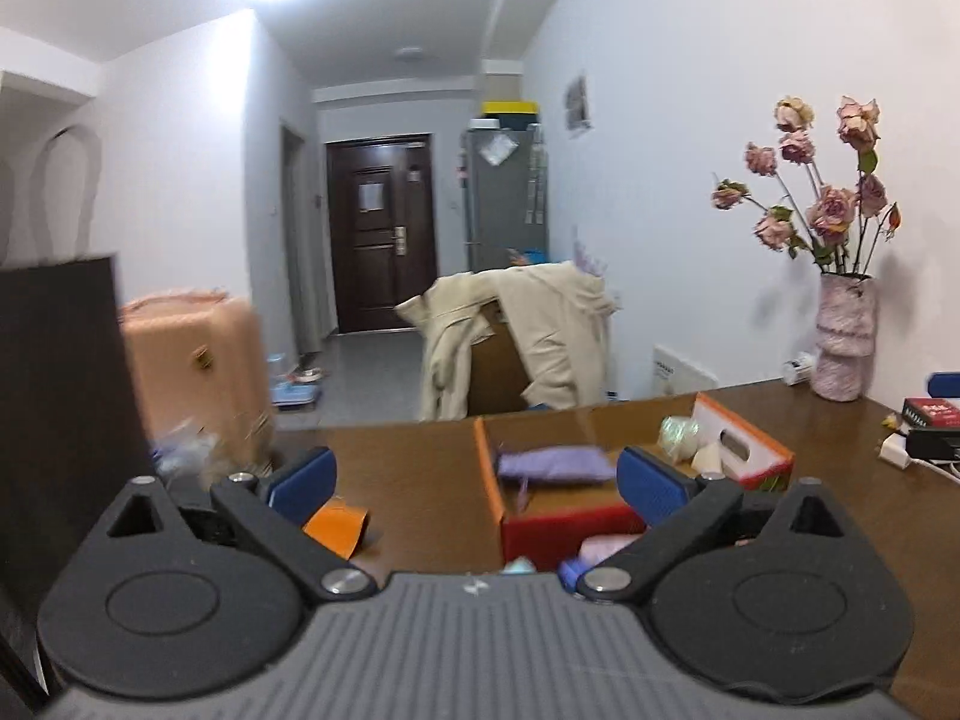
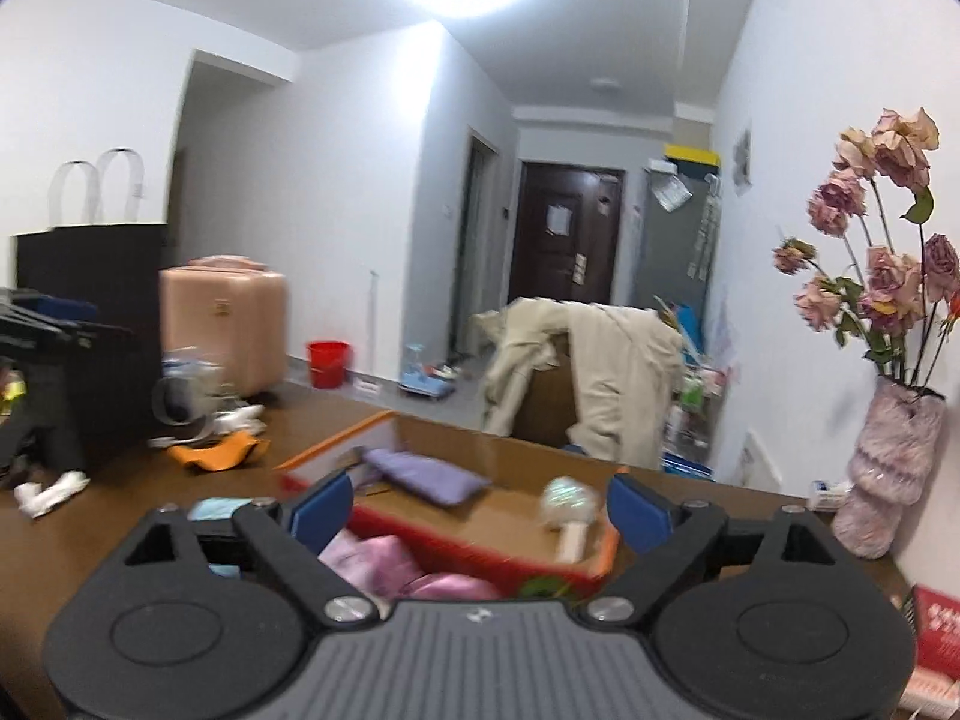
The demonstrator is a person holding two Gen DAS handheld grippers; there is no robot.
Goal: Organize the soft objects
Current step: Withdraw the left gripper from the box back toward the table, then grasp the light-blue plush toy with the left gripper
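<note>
With the left gripper [image 1: 474,477] and right gripper [image 2: 480,507] both spread wide and empty, you should pick one loose soft item, perhaps the orange cloth [image 2: 210,455], before approaching the box [image 2: 480,558].

We saw the pink cloth [image 2: 384,564] half hidden behind the right gripper's body, the red book [image 2: 936,642] cut by the frame edge, and the clutter [image 2: 192,396] by the suitcase blurred.

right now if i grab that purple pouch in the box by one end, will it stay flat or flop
The purple pouch will probably flop: it lies slumped and creased on the box floor, like soft fabric. It looks thin, so likely light. The cloth surface should grip fairly well and is unlikely to roll.
</note>
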